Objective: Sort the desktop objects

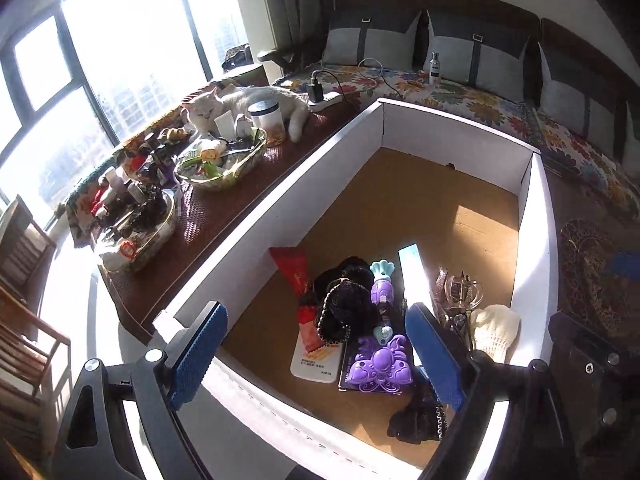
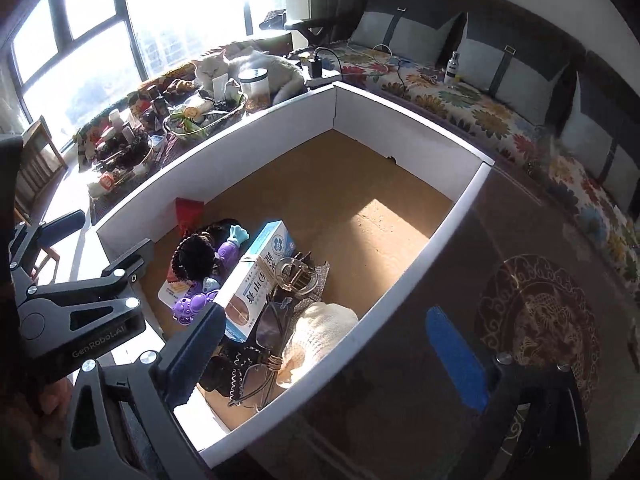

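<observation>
A white-walled box with a brown cardboard floor holds a pile at its near end. In the pile are a red snack packet, a black scrunchie, a purple toy, a clear hair clip and a cream knitted piece. The right wrist view adds a blue-white medicine box and glasses. My left gripper hangs open above the pile, holding nothing. My right gripper is open too, one finger over the box's near corner, the other over the dark table.
Left of the box, glass bowls of small items and a lidded jar crowd a dark mat. A white cat lies behind them by the window. A power strip, a floral sofa and a bottle lie beyond.
</observation>
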Motion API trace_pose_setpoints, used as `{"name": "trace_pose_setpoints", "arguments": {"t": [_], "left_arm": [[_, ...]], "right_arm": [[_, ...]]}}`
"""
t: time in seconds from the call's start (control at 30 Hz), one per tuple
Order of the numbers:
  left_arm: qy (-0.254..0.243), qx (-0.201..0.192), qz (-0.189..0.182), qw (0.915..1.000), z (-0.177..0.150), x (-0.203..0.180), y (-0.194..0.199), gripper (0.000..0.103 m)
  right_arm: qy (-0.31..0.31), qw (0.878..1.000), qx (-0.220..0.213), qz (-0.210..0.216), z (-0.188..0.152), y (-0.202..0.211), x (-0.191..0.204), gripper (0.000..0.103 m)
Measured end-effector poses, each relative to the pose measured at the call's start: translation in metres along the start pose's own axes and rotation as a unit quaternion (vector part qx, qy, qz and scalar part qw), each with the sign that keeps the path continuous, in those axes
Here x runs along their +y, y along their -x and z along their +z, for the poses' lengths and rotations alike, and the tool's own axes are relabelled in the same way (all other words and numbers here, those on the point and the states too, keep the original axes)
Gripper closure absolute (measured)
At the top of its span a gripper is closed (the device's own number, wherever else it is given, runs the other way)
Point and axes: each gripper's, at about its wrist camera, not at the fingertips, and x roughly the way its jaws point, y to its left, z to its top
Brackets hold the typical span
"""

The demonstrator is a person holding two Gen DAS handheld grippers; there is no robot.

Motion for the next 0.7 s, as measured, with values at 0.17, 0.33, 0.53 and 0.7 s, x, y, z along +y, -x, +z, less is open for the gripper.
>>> {"name": "trace_pose_setpoints", "arguments": {"t": [0.17, 0.33, 0.53, 0.7], "left_arm": [[0.027, -0.001, -0.028, 0.9993, -0.007, 0.012, 0.002, 0.012], [0.018, -0.029, -0.030, 0.9990, -0.011, 0.014, 0.014, 0.012], [0.031, -0.025, -0.036, 0.9985, -0.010, 0.024, 0.012, 0.012], [0.035, -0.025, -0.034, 0.9985, -0.013, 0.028, 0.009, 0.012]], "right_arm": [[0.017, 1.000, -0.015, -0.008, 0.003, 0.010, 0.013, 0.002], [0.042, 0.999, -0.004, -0.001, 0.004, 0.012, 0.029, 0.002], [0.059, 0.998, -0.007, 0.003, 0.004, 0.016, 0.042, 0.002], [0.070, 0.997, -0.010, -0.003, 0.003, 0.017, 0.047, 0.002]]}}
